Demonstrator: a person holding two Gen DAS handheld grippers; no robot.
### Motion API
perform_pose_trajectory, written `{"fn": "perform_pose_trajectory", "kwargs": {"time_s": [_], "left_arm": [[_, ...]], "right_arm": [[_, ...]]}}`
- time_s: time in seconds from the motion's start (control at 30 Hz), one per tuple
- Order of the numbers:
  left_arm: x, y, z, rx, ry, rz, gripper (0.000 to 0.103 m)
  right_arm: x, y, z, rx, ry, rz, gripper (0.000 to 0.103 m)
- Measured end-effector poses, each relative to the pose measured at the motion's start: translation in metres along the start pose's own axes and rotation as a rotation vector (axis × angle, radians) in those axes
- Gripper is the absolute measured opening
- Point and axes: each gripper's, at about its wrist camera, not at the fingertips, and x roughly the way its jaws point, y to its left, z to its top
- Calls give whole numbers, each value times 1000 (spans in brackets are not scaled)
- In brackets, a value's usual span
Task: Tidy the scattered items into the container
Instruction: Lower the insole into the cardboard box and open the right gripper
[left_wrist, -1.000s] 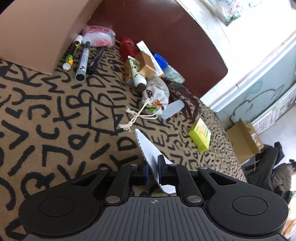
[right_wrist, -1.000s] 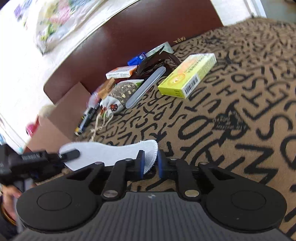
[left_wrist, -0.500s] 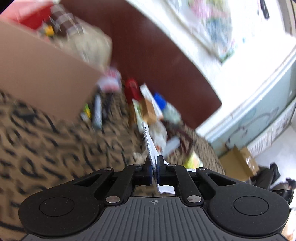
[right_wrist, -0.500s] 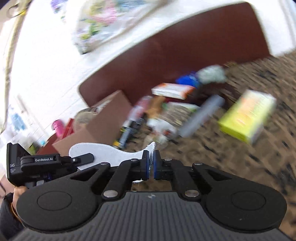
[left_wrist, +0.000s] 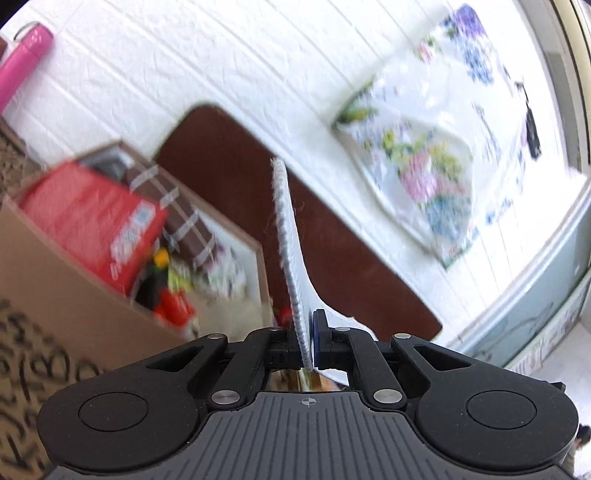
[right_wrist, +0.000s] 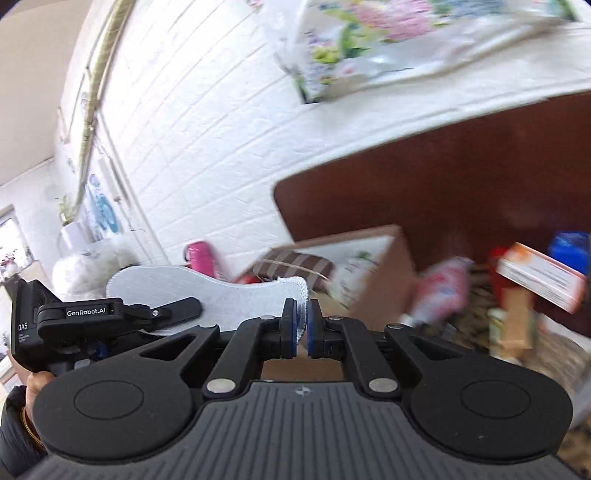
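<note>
My left gripper (left_wrist: 306, 343) is shut on a white insole (left_wrist: 291, 258), seen edge-on, held in the air. My right gripper (right_wrist: 301, 328) is shut on the insole's (right_wrist: 207, 295) other end. The left gripper (right_wrist: 110, 317) shows at the left of the right wrist view, clamped on the insole. The cardboard box (left_wrist: 92, 306) stands ahead and below, to the left, holding a red packet (left_wrist: 92, 221), a brown checked item and more. In the right wrist view the box (right_wrist: 376, 266) lies just beyond the insole.
Loose items lie right of the box by the dark brown headboard (right_wrist: 461, 177): a pink pouch (right_wrist: 439, 291), an orange-white carton (right_wrist: 543, 277), a blue thing (right_wrist: 570, 247). A patterned bed cover (left_wrist: 22, 369) is at lower left. A white brick wall stands behind.
Both grippers have lifted the insole off the bed cover and carried it up toward the box. The views have tilted upward, so the wall and box top now show.
</note>
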Motion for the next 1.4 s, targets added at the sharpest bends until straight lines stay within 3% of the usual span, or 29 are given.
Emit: {"fn": "perform_pose_trajectory", "kwargs": {"time_s": [0.33,0.4,0.43,0.47,0.53,0.6,0.63,0.7,0.77,0.9,1.03,1.17,1.27,1.4], "left_arm": [[73,60,78,-112,18,47,2],[93,75,85,-131,34,78,11],[103,82,88,-137,58,90,26],[112,89,89,-146,90,110,33],[119,94,90,-145,119,130,33],[114,93,92,-145,118,104,56],[108,90,93,-146,101,92,75],[99,84,100,-142,81,93,83],[93,78,106,-116,64,161,91],[92,75,112,-98,99,181,89],[97,72,117,-93,105,202,90],[100,73,123,-74,111,225,90],[103,74,127,-55,116,231,90],[95,83,135,-60,84,250,91]], "right_arm": [[104,-16,31,85,44,-54,7],[121,-24,31,124,65,-61,7],[129,-27,30,135,73,-73,7],[135,-30,31,135,76,-87,7],[144,-35,31,131,86,-127,13],[144,-41,31,122,86,-152,16],[142,-42,30,115,89,-156,19],[138,-42,29,106,92,-167,19],[133,-36,28,91,99,-152,19],[130,-9,26,1,118,-105,19],[141,30,19,-94,203,2,19],[159,67,5,-299,254,-5,19],[176,73,1,-320,289,7,19],[207,68,5,-284,327,-60,18]]}}
